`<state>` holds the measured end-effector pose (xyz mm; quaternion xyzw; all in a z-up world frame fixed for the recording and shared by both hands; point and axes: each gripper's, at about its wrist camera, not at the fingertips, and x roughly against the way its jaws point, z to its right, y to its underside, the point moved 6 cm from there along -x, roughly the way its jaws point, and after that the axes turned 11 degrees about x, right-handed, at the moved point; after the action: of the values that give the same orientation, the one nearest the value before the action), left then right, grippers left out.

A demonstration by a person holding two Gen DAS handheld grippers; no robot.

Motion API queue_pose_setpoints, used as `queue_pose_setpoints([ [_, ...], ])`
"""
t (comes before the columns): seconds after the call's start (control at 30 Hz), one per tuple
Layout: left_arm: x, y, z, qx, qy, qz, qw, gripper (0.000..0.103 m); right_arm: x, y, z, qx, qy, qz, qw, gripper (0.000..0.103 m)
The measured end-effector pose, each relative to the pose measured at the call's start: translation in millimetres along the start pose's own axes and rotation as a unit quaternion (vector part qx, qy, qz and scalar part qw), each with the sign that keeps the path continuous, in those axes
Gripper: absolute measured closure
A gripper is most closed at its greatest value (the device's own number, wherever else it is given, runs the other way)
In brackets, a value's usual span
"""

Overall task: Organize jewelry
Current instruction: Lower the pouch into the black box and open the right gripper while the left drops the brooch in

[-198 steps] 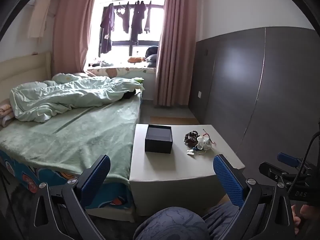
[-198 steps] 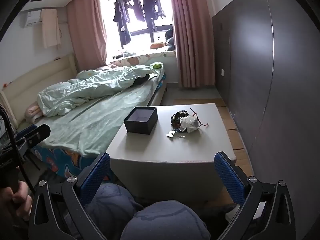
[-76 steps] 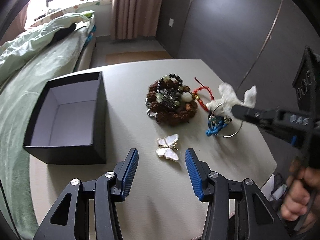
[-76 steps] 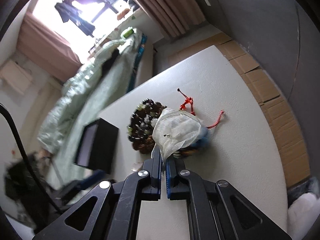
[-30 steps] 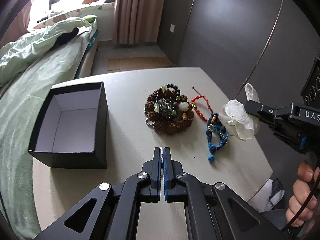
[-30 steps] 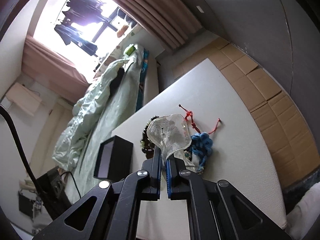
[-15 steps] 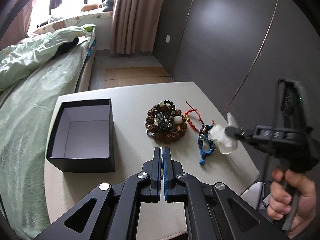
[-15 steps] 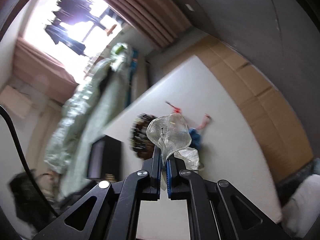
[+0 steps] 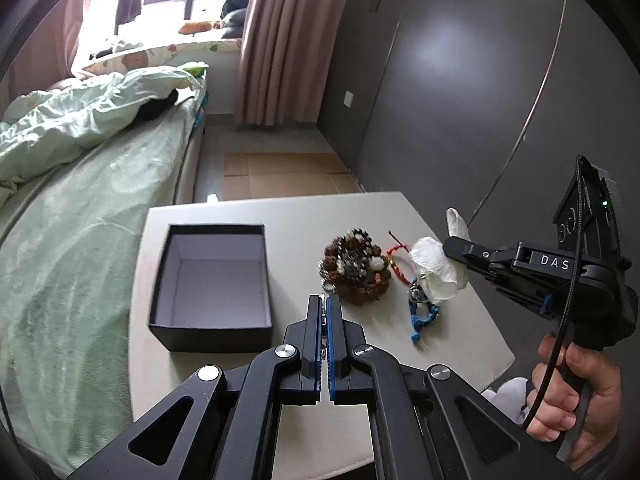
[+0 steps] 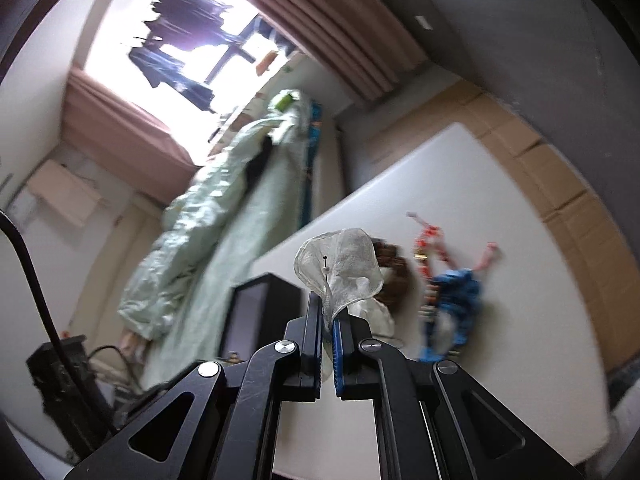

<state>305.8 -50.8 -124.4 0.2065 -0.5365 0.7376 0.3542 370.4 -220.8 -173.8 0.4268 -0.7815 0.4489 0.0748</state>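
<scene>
An open black box [image 9: 216, 280] sits on the left of the pale table [image 9: 288, 216]. A pile of brown bead bracelets [image 9: 356, 272], a red cord bracelet [image 9: 396, 256] and a blue cord bracelet [image 9: 422, 316] lie to its right. My left gripper [image 9: 324, 304] is shut above the table by the box's right front corner; the butterfly clip it closed around does not show between the pads. My right gripper [image 10: 328, 320] is shut on a white sheer pouch [image 10: 344, 268], held above the blue bracelet [image 10: 456, 300]; the pouch also shows in the left wrist view [image 9: 436, 268].
A bed with a green cover [image 9: 80, 208] runs along the table's left side. A dark grey wall [image 9: 460, 100] stands to the right. Cardboard sheets [image 9: 280, 168] lie on the floor behind the table. The person's hand [image 9: 576, 392] holds the right gripper's handle.
The left gripper shut where the butterfly clip lay, lifted, and has now moved left toward the box. The right gripper lifted the pouch off the bracelets and now holds it higher, tilted.
</scene>
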Motion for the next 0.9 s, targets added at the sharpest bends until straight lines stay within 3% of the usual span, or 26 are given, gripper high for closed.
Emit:
queue_pose_setpoints([
  [0.53, 27.9, -35.9, -38.1, 0.014, -0.019, 0.042, 0.9988, 0.102, -66.6, -7.1, -89.4, 0.068, -0.087, -0.030, 0.993, 0.097],
  [0.9, 39.1, -56.9, -64.5, 0.022, -0.039, 0.061, 0.9972, 0.102, -121.8, -15.2, -115.1, 0.094, -0.115, -0.074, 0.986, 0.097],
])
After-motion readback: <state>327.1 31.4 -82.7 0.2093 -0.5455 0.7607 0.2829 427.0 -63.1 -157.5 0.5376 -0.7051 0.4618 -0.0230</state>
